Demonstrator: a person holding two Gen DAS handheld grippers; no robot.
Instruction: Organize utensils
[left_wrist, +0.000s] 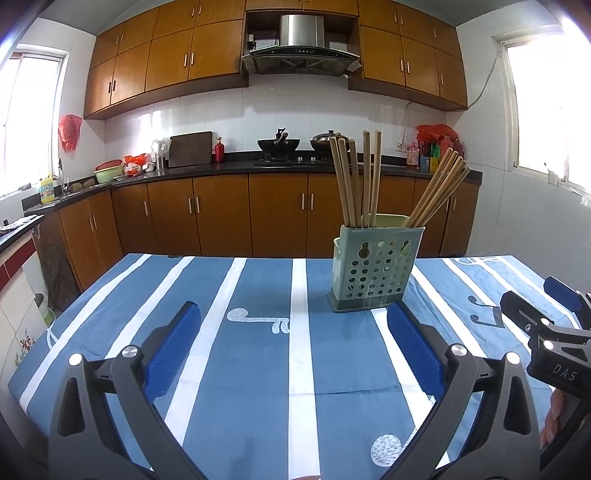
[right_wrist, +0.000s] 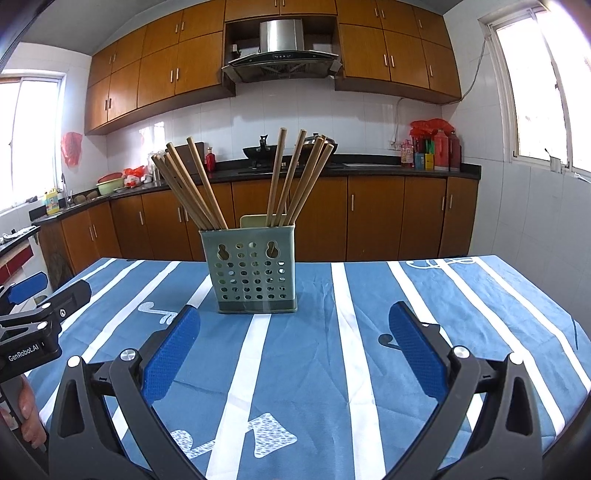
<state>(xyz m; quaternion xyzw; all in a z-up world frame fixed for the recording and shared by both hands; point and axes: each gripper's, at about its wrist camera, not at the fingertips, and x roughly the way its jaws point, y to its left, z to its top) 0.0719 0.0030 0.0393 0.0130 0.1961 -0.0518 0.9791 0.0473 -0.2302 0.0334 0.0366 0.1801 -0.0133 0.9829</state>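
A pale green perforated utensil holder (left_wrist: 375, 269) (right_wrist: 255, 271) stands upright on the blue striped tablecloth (left_wrist: 258, 369) (right_wrist: 369, 350). Several wooden chopsticks (left_wrist: 354, 181) (right_wrist: 199, 188) stand in it in two bunches, one at each side. My left gripper (left_wrist: 293, 325) is open and empty, hovering over the cloth in front of and left of the holder. My right gripper (right_wrist: 293, 325) is open and empty, in front of and right of the holder. Each gripper shows at the edge of the other's view: the right one (left_wrist: 554, 306), the left one (right_wrist: 33, 291).
The table's far edge lies just behind the holder. Beyond it runs a kitchen counter (left_wrist: 240, 166) with brown cabinets, a wok (left_wrist: 279, 144), a cutting board (left_wrist: 190, 149) and bottles (right_wrist: 439, 151). Windows are on both side walls.
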